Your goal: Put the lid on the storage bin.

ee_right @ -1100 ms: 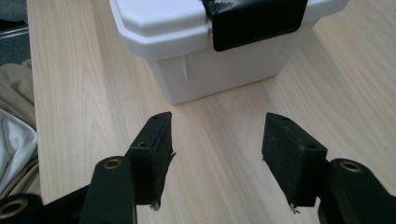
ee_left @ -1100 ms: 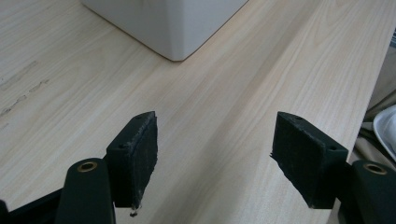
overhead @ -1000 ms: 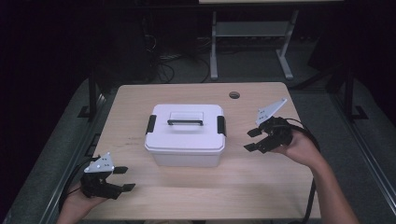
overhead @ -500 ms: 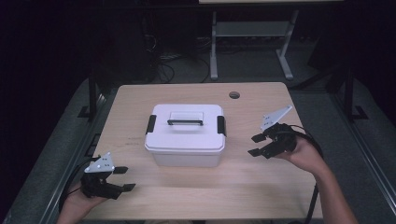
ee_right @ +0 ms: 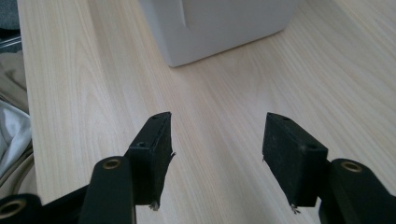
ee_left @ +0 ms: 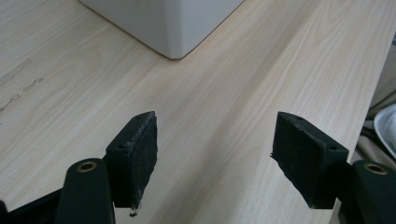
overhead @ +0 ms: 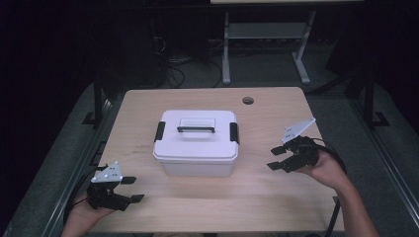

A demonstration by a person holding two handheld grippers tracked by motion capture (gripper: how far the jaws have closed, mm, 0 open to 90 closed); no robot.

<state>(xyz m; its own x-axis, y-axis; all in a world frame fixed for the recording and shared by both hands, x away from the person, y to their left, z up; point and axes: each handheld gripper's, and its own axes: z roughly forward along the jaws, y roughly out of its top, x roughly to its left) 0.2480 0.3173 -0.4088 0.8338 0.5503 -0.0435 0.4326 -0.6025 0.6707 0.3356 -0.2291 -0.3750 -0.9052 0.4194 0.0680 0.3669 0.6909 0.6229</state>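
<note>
A white lidded box (overhead: 195,141) with a dark-edged handle and black side latches stands in the middle of the wooden table (overhead: 148,108). My left gripper (overhead: 130,189) rests near the table's front left corner, open, nothing between its jaws. To the right of the box my right gripper (overhead: 275,158) hovers open and empty, pointing left toward it. In the left gripper view a corner of the box (ee_left: 163,23) lies ahead of the open gripper (ee_left: 214,158). The right gripper view shows a box corner (ee_right: 215,28) beyond its open gripper (ee_right: 215,158).
A round cable hole (overhead: 248,100) sits in the table's far right part. Behind the table stands a metal stand (overhead: 262,44) with cables on the dark floor. Cloth (ee_right: 11,126) lies beyond the table edge in the right gripper view.
My right gripper has come down and toward the table's front right, closer to the tabletop. The left gripper and the box have stayed put.
</note>
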